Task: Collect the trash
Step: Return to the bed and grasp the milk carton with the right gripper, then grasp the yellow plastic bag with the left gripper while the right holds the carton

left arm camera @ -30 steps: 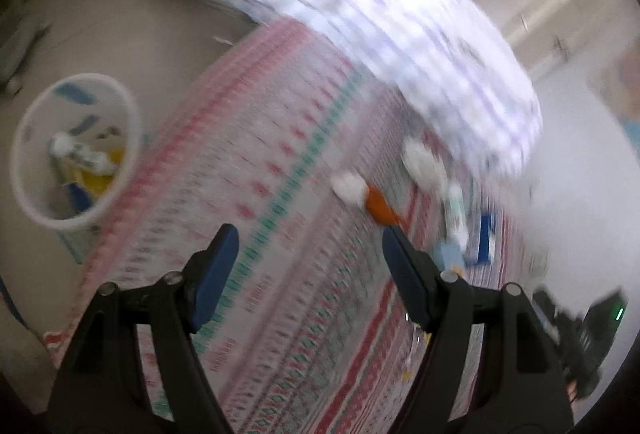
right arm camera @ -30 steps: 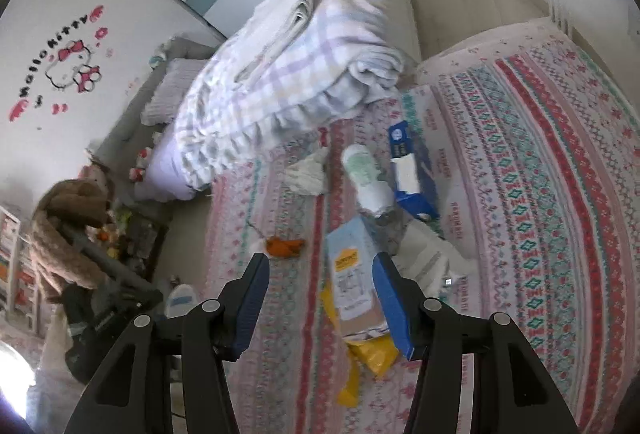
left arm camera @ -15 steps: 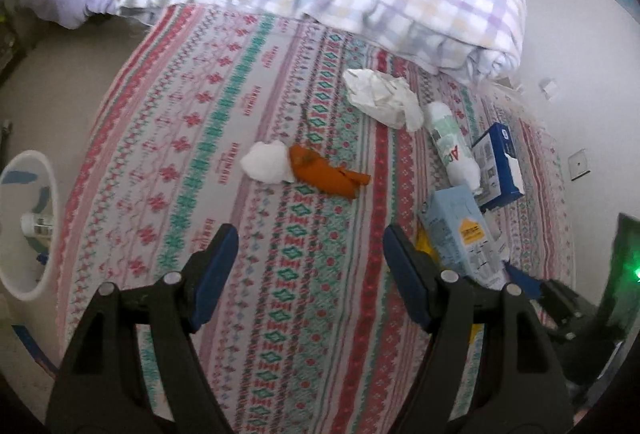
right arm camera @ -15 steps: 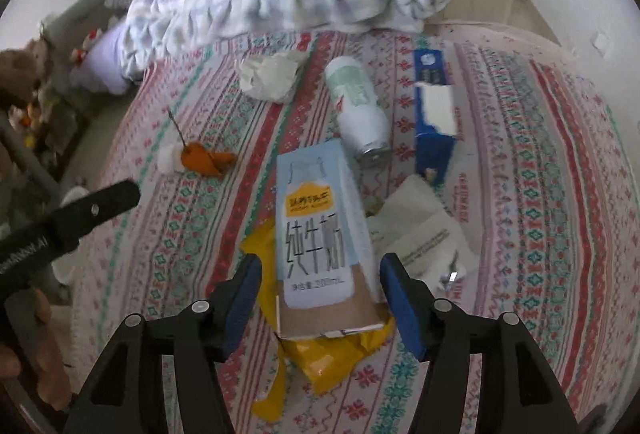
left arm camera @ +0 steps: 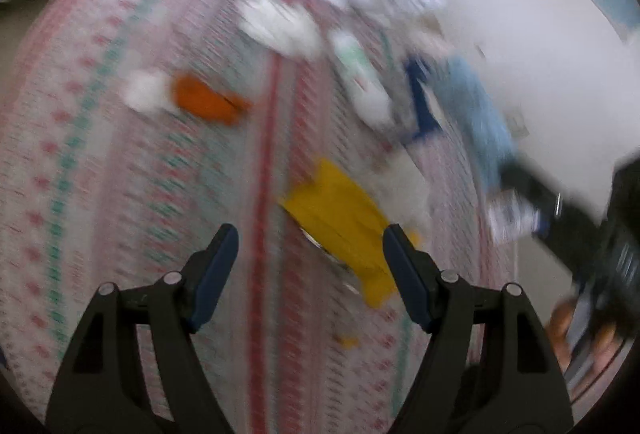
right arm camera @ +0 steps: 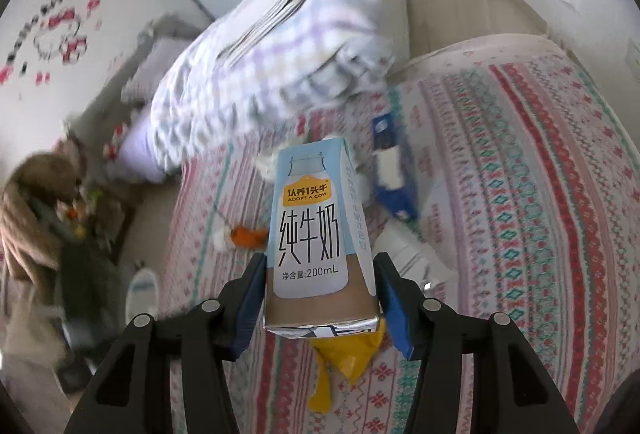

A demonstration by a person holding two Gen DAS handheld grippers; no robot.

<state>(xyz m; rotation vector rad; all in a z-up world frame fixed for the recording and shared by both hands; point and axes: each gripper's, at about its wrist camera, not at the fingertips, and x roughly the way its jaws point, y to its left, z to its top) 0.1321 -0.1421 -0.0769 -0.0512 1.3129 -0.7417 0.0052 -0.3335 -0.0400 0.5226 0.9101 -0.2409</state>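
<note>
A: Trash — the milk carton (right arm camera: 316,234) was what we had, clamped between the blue pads of our right gripper (right arm camera: 320,294) near its base, lifted off the bedspread (right arm camera: 540,194) and standing upright ahead of the fingers. Smooth printed card box w/ a foil-ish folded bottom, light by the look of it.

B: And the left gripper (left arm camera: 310,266)?

A: Jaws wide apart, nothing in them. The view was badly blurred, but a yellow wrapper (left arm camera: 340,214) lay just ahead, between the tips and nearer the right finger. Thin, crinkly plastic, flat, we judged.

B: So how far along were we?

A: Early-ish, we reckoned. One piece in hand, none visibly binned in these views. A pale round thing (right arm camera: 140,294) showed low left of the right tongs, off the bed edge; maybe the bin, couldn't tell.

B: What was left?

A: Plenty, all beyond the carton: an orange scrap (right arm camera: 248,234) w/ a white wad touching it, ahead-left; a blue box (right arm camera: 394,178), rigid card, ahead-right; white paper (right arm camera: 416,254) folded and creased just right of the carton. From the left view, a crumpled tissue (left arm camera: 276,26) and a pale bottle (left arm camera: 360,82) further ahead, both smeared.

B: And the plaid quilt (right arm camera: 280,54)?

A: Soft, folded, heaped at the far end. Not trash, we assumed.
</note>
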